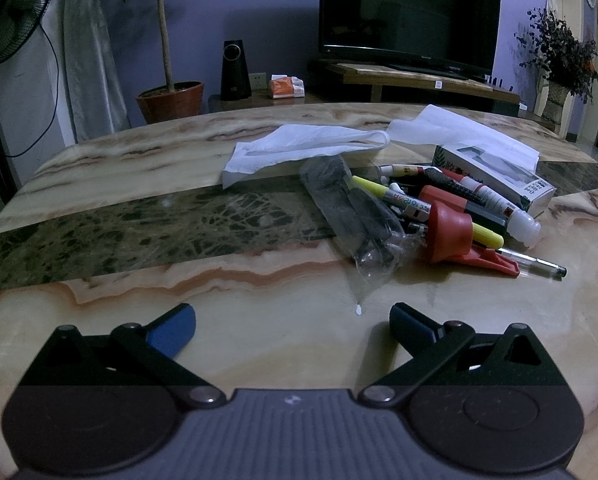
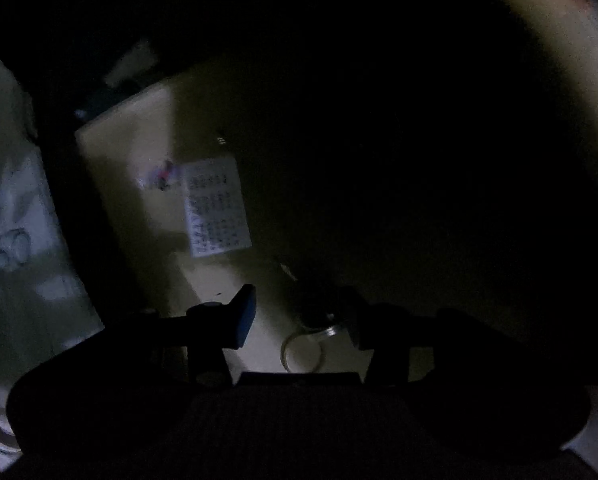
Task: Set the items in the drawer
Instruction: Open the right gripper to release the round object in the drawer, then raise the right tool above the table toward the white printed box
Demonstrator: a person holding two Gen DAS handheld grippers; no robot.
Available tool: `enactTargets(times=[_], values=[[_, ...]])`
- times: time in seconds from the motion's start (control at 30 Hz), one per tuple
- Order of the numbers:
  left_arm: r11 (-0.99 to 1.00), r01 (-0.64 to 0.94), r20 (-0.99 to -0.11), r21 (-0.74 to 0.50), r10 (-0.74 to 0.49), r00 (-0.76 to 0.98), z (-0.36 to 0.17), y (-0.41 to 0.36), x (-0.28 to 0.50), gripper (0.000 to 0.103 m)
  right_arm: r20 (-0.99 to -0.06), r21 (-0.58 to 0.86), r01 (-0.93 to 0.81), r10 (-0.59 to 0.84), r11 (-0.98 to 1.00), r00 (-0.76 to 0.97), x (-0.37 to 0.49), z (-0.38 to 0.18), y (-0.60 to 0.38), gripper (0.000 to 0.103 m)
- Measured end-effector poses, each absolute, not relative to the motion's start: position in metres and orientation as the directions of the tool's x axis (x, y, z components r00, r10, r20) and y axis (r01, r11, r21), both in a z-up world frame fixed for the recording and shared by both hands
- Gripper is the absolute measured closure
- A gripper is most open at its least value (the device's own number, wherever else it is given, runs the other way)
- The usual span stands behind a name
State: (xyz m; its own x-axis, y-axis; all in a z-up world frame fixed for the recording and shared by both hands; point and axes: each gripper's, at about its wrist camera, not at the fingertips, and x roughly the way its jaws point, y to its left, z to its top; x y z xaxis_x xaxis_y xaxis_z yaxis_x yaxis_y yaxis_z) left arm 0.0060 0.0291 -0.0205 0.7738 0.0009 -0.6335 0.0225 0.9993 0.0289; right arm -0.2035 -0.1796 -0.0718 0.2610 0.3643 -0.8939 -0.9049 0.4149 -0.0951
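While the left gripper (image 1: 293, 322) hovers over the marble table (image 1: 99, 184), jaws wide and empty, the item pile (image 1: 431, 216) (pens, bagged black item, red tool, box) sits at its 1 o'clock, clear of the edges. Right gripper (image 2: 295, 322): jaws apart around a metal ring (image 2: 303, 350), contact unclear, over a dim pale recess, possibly the drawer, where a printed card (image 2: 217, 208) lies at 11 o'clock. Judgement: mid-sorting; left has open room at 10–12 o'clock.
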Motion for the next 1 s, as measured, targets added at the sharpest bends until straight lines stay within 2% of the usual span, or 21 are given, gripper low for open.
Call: enactTargets(times=[0.3, 0.43, 0.7, 0.93, 1.0], values=[[0.999, 0.022, -0.633, 0.029, 0.001, 0.774, -0.021, 0.029, 0.006, 0.000, -0.721, 0.137, -0.835, 0.631, 0.534, 0.286, -0.177, 0.020, -0.237, 0.052], [0.999, 0.022, -0.633, 0.029, 0.001, 0.774, -0.021, 0.029, 0.006, 0.000, -0.631, 0.168, -0.739, 0.647, 0.652, 0.427, -0.144, 0.039, -0.266, 0.047], [0.999, 0.022, -0.633, 0.029, 0.001, 0.774, -0.021, 0.029, 0.006, 0.000, -0.454, 0.262, -0.512, 0.572, 0.818, 0.683, -0.083, 0.078, -0.315, 0.042], [0.999, 0.022, -0.633, 0.029, 0.001, 0.774, -0.020, 0.029, 0.006, 0.000, -0.462, 0.176, -0.373, 0.412, 0.911, 0.786, -0.025, 0.086, -0.315, 0.041], [0.999, 0.022, -0.633, 0.029, 0.001, 0.774, -0.020, 0.029, 0.006, 0.000, -0.475, 0.158, -0.349, 0.381, 0.924, 0.793, -0.011, 0.084, -0.313, 0.034]])
